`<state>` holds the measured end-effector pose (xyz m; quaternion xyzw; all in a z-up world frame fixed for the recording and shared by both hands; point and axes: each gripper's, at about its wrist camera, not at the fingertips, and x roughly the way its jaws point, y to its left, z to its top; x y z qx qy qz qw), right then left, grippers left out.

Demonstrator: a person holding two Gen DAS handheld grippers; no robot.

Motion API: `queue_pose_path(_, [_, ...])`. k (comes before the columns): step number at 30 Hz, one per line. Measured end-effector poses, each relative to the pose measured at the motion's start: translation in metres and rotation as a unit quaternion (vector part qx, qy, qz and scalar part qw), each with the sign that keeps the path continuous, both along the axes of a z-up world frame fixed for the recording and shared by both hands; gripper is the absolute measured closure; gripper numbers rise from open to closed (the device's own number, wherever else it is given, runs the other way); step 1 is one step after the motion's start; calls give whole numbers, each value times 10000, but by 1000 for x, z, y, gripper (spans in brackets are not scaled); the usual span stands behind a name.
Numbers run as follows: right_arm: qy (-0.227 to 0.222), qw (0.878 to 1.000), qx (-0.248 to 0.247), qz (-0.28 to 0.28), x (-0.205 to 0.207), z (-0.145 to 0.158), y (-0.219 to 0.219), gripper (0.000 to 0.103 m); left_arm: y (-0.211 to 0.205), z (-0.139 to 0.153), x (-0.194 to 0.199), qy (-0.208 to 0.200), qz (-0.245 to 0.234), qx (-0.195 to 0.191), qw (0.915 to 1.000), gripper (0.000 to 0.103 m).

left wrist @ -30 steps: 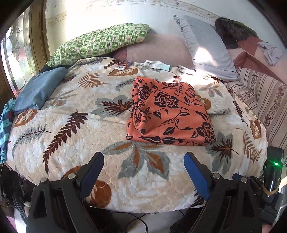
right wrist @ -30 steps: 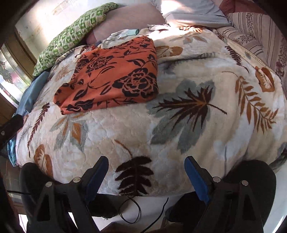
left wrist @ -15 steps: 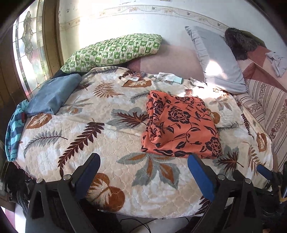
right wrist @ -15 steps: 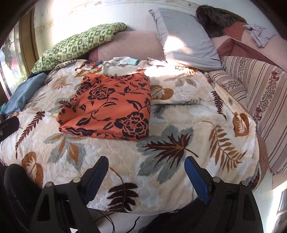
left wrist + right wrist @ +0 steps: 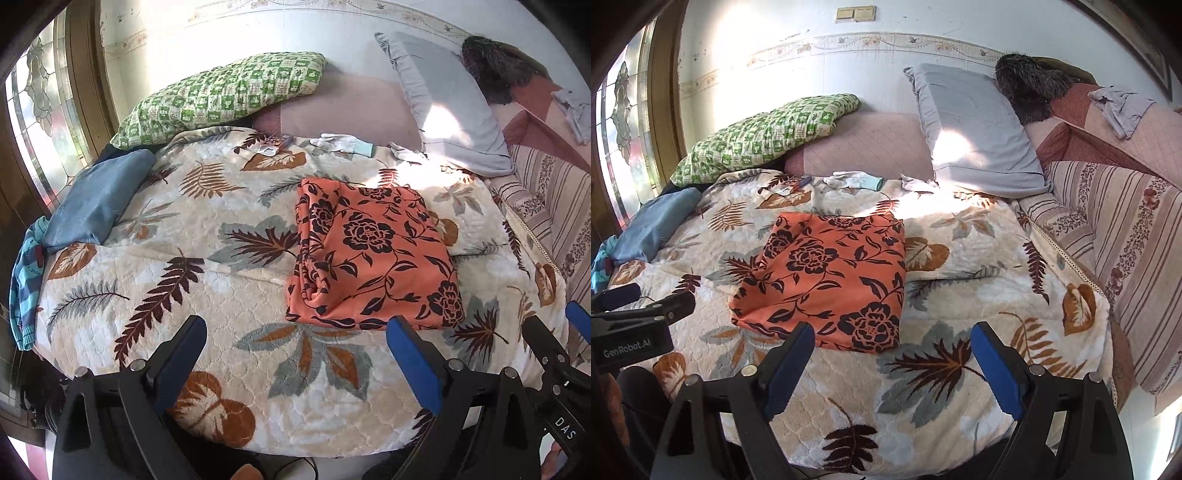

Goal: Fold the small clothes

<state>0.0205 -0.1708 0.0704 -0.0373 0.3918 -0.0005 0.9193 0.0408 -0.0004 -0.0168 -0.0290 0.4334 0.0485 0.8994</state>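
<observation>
The left gripper [image 5: 295, 347] stands wide apart at the bottom of the left wrist view, its blue-padded fingers [image 5: 413, 365] spread over the leaf-patterned bedspread [image 5: 155, 295] with nothing between them and nothing touched. The right gripper [image 5: 892, 354] is likewise released and empty in its own view, its jaws wide, hanging over the near edge of the bed.

The folded orange floral garment [image 5: 373, 258] lies flat on the bedspread just right of centre in the left wrist view, beyond the fingertips and apart from them. In the right wrist view it sits left of centre, its near edge showing just beyond the left finger.

At the lower right edge of the left wrist view the other gripper's black body bears the white letters "DAS"; the rest of the word is cut off. At the left edge of the right wrist view the other gripper's housing reads "GenRobot.AI" [image 5: 626, 343].

Farther back, a green checked pillow [image 5: 221, 96] lies in the upper left, a grey pillow [image 5: 447, 107] in the upper right, and a blue folded cloth [image 5: 96, 199] at the left edge of the bed. A white glove with a teal cuff [image 5: 343, 144] lies near the head of the bed.
</observation>
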Motion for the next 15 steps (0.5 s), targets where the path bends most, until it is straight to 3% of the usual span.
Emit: queue_pose_path(15, [-4,9997,-91,245,1,2,8,14,-11,1,11,-12,-225,163,9996,5])
